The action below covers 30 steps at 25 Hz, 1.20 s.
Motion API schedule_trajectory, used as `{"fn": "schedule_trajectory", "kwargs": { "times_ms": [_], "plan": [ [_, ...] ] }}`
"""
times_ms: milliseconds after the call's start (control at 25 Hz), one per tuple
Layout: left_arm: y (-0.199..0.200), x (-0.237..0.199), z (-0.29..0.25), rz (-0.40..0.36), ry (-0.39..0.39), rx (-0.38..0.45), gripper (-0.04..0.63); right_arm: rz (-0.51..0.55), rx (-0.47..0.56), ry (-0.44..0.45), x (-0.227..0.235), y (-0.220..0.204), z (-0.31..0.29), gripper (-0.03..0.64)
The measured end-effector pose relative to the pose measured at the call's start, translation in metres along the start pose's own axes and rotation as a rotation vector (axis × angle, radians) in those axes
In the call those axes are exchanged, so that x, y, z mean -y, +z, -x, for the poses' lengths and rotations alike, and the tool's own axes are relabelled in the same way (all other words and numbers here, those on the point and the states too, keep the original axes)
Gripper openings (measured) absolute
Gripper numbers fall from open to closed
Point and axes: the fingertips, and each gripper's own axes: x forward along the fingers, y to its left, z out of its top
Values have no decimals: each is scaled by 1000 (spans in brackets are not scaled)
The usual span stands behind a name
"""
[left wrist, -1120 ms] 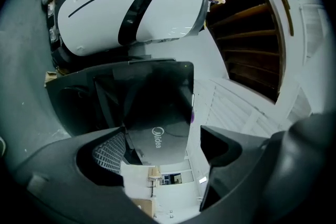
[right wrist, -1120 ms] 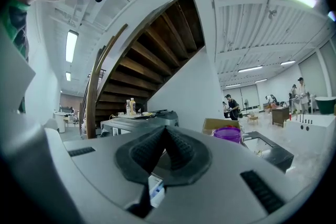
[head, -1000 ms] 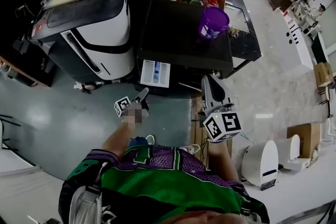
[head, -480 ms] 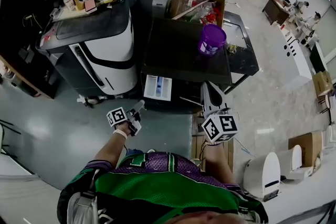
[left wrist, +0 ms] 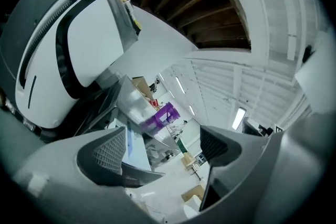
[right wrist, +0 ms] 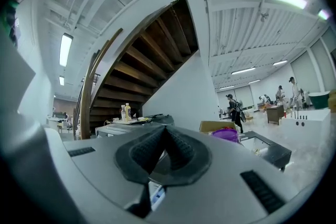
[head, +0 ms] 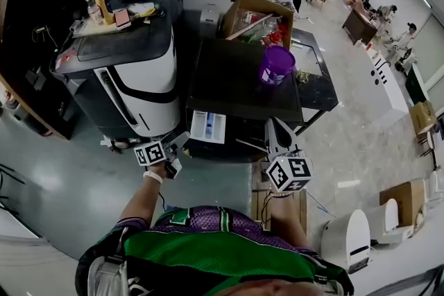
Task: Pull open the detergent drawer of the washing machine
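While the white detergent drawer [head: 208,126] sticks out from the front of the dark washing machine [head: 229,76], the left gripper [head: 179,143] hangs just beside it, jaws apart and empty. The right gripper [head: 272,127], to the drawer's right, is clenched on nothing. A purple cup [head: 276,66] stands on the machine.

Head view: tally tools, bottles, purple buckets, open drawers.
Tools: 2, left tool and right tool
Bottles: 2
Purple bucket: 1
Open drawer: 1
Total: 6
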Motion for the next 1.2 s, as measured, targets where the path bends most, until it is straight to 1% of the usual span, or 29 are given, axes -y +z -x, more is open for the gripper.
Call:
{"fn": "schedule_trajectory", "kwargs": {
  "times_ms": [200,360,400,520,640,800,880,1040,1120,1160,1200],
  "plan": [
    [25,27,-6,-166,18,-13,428,-24,-10,-46,12,-5,5,2],
    [47,52,-6,-208,11,15,428,-28,-9,-72,18,-6,13,2],
    [51,59,-6,-230,6,23,428,-28,-7,-77,19,-6,14,2],
    [63,89,-9,-343,-18,26,428,-28,3,-91,21,-2,20,2],
    [70,127,-16,-450,-62,17,426,-18,22,-98,22,8,26,2],
    [73,175,-26,-575,-101,28,426,-7,34,-77,22,17,31,2],
    [73,195,-31,-604,-106,50,425,-5,37,-60,25,21,32,2],
    [68,228,-39,-640,-98,73,420,-8,45,-27,37,33,35,2],
    [67,243,-40,-676,-81,94,396,-4,47,3,42,39,34,2],
    [68,251,-39,-693,-77,111,346,0,46,20,44,42,33,2],
    [68,258,-39,-707,-79,129,279,2,47,37,46,45,32,2]
  ]
}}
